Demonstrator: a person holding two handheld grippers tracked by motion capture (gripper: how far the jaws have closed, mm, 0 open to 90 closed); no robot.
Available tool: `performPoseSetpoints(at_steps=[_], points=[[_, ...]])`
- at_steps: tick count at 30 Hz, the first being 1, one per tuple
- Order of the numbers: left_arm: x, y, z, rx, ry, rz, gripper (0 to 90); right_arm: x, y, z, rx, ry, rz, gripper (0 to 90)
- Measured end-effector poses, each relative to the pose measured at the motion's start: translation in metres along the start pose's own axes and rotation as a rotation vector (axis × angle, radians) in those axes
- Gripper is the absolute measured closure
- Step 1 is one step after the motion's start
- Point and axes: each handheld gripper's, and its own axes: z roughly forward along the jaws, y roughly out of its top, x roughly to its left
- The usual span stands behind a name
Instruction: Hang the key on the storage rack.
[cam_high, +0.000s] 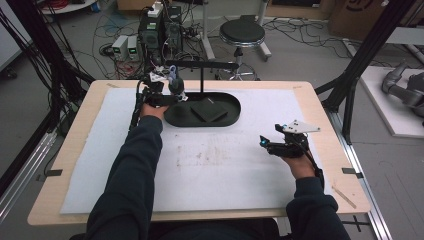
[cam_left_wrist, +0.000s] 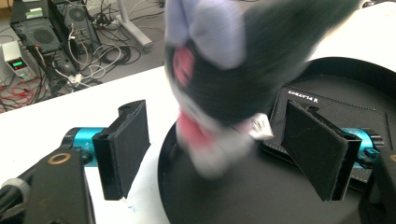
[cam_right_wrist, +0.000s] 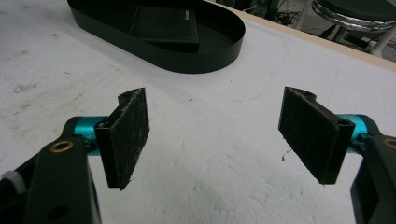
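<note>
A plush toy (cam_left_wrist: 233, 70), dark grey with lilac and pink patches, hangs blurred between the jaws of my left gripper (cam_left_wrist: 214, 116). The pads stand apart from it on both sides, so the gripper is open. The toy (cam_high: 175, 86) and left gripper (cam_high: 169, 97) are over the left end of a black oval tray (cam_high: 235, 107). A flat black case (cam_high: 208, 110) lies in the tray. Over the white mat at the right, my right gripper (cam_high: 263, 141) is open with nothing between its jaws (cam_right_wrist: 215, 100). It faces the tray (cam_right_wrist: 224, 51) and the case (cam_right_wrist: 163, 23).
A black T-shaped stand (cam_high: 201, 70) rises from the tray's far side. A white mat (cam_high: 225, 165) covers the wooden table. Beyond the table are a stool (cam_high: 242, 32), computer boxes (cam_high: 160, 30) and floor cables. Black frame posts flank the table.
</note>
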Motion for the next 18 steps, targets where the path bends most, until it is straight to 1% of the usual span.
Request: performPoseSetpoints(at_steps=[3, 4, 5, 7, 10, 11, 12, 16, 18], points=[[0.001, -0.003, -0.007, -0.008, -0.004, -0.010, 23.3, 0.000, 0.000, 0.000, -0.003, 0.002, -0.002, 25.0], [0.002, -0.004, -0.010, -0.010, -0.012, -0.013, 23.3, 0.000, 0.000, 0.000, -0.001, 0.002, 0.002, 25.0], [0.003, -0.006, -0.015, -0.027, -0.019, -0.022, 23.3, -0.001, 0.000, -0.001, -0.001, 0.001, 0.000, 25.0], [0.003, -0.009, -0.024, -0.039, -0.031, -0.023, 23.3, -0.001, 0.000, -0.001, -0.003, 0.001, 0.003, 25.0], [0.002, -0.016, -0.041, -0.064, -0.052, -0.023, 23.4, -0.002, -0.001, -0.001, 0.001, 0.001, 0.003, 25.0], [0.002, -0.018, -0.048, -0.075, -0.052, -0.021, 23.3, -0.002, -0.001, -0.002, 0.003, 0.001, 0.003, 25.0], [0.002, -0.020, -0.054, -0.076, -0.060, -0.018, 23.3, -0.002, -0.002, -0.002, 0.004, 0.002, 0.001, 25.0], [-0.001, -0.032, -0.080, -0.130, -0.078, -0.016, 23.3, -0.002, -0.002, -0.002, 0.003, 0.004, -0.002, 25.0], [-0.003, -0.040, -0.093, -0.161, -0.080, -0.015, 23.3, -0.003, -0.002, -0.001, 0.007, 0.010, -0.005, 25.0]])
